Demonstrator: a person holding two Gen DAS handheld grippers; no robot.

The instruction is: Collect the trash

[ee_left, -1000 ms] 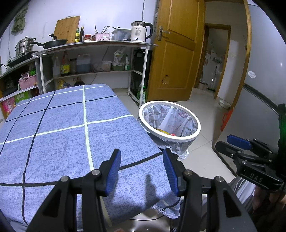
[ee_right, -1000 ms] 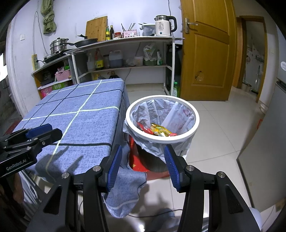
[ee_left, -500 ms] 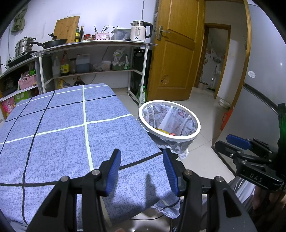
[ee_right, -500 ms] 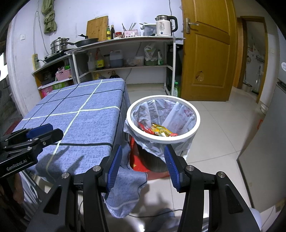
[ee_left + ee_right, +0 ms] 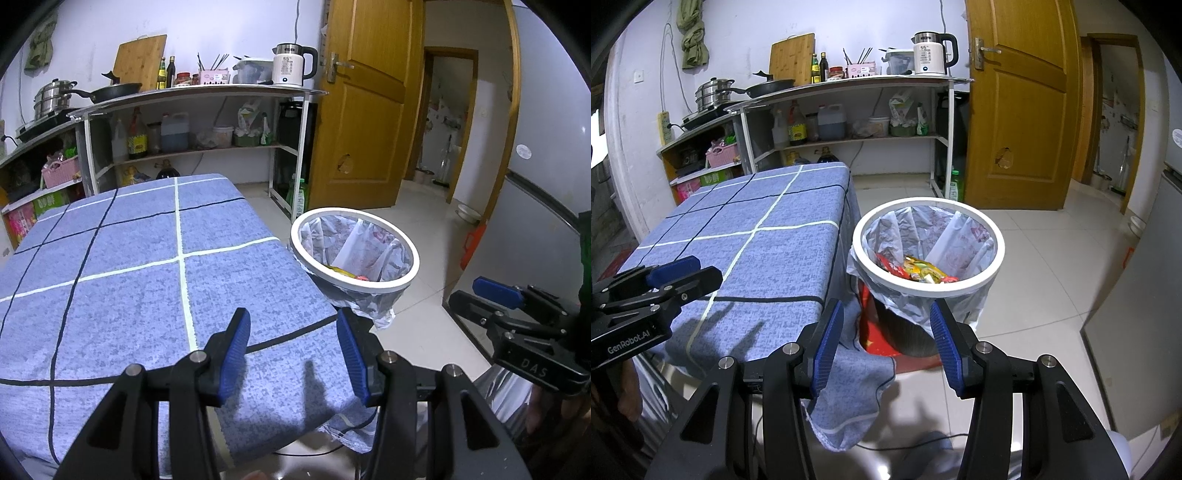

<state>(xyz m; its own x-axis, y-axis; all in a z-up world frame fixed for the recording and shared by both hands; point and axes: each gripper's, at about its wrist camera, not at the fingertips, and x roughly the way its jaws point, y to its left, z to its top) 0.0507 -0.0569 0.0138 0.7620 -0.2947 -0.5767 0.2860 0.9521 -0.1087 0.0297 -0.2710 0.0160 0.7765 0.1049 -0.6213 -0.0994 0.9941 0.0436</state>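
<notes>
A white-rimmed trash bin (image 5: 929, 286) lined with a clear plastic bag stands on the floor beside the table's right edge; it also shows in the left wrist view (image 5: 354, 286). Colourful wrappers (image 5: 919, 269) lie inside it. My left gripper (image 5: 293, 352) is open and empty above the near end of the table with the blue checked cloth (image 5: 129, 280). My right gripper (image 5: 886, 349) is open and empty, held in front of the bin, near the cloth's hanging corner. No trash shows on the cloth.
A metal shelf unit (image 5: 849, 110) with a kettle, pans and bottles stands at the back wall. A wooden door (image 5: 1023, 110) is at the back right. A red stool (image 5: 871, 325) stands under the bin. White tiled floor (image 5: 1052, 277) lies to the right.
</notes>
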